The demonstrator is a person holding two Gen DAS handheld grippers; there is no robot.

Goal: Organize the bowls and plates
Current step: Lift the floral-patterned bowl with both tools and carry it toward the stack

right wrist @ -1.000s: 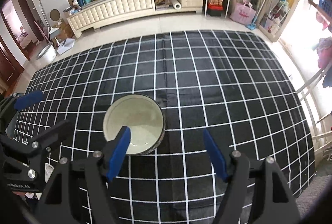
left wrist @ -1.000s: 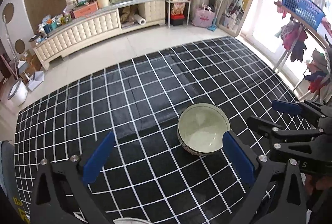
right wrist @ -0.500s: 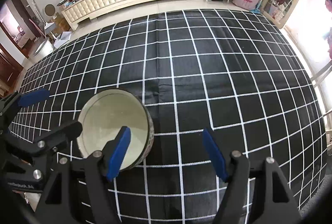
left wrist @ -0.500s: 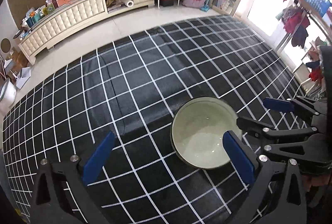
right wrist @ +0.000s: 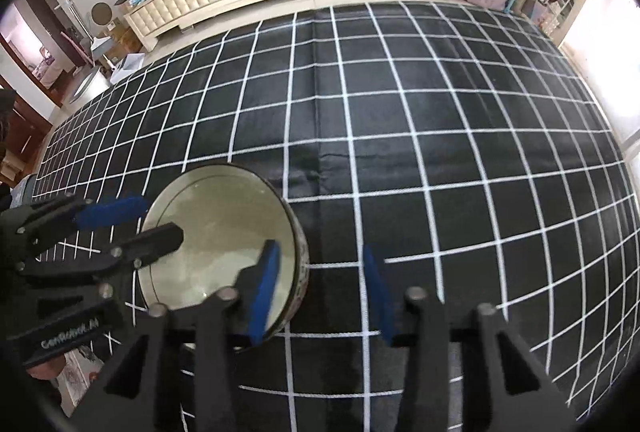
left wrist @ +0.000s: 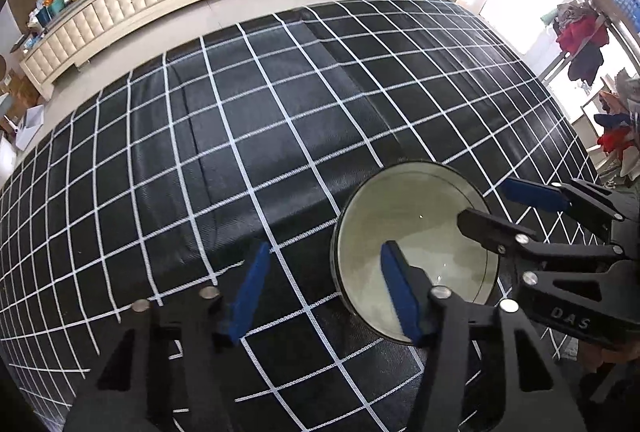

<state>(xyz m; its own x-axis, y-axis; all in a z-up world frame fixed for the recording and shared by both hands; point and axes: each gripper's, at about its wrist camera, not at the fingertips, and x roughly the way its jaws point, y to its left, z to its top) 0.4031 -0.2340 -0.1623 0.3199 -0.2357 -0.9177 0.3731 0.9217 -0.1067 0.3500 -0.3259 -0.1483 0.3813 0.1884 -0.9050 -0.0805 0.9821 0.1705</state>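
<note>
left gripper (left wrist: 324,284): closing, our jaws straddle bowl (left wrist: 416,228) rim, pads not pressing | right gripper (right wrist: 320,292): closing likewise on opposite wall, gap remains

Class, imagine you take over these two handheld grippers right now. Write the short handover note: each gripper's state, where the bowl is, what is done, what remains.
Left gripper: jaws closing astride the near-left rim of the round pale-green ceramic bowl, one pad inside, one outside; not yet pinching.
Right gripper: jaws closing astride the bowl's right rim; not yet pinching.
The bowl sits upright and empty on the black cloth with white grid lines.
Done: both grippers positioned on opposite rims.
Left: finish the grips, lift, and put the bowl away. No plates in view.
</note>
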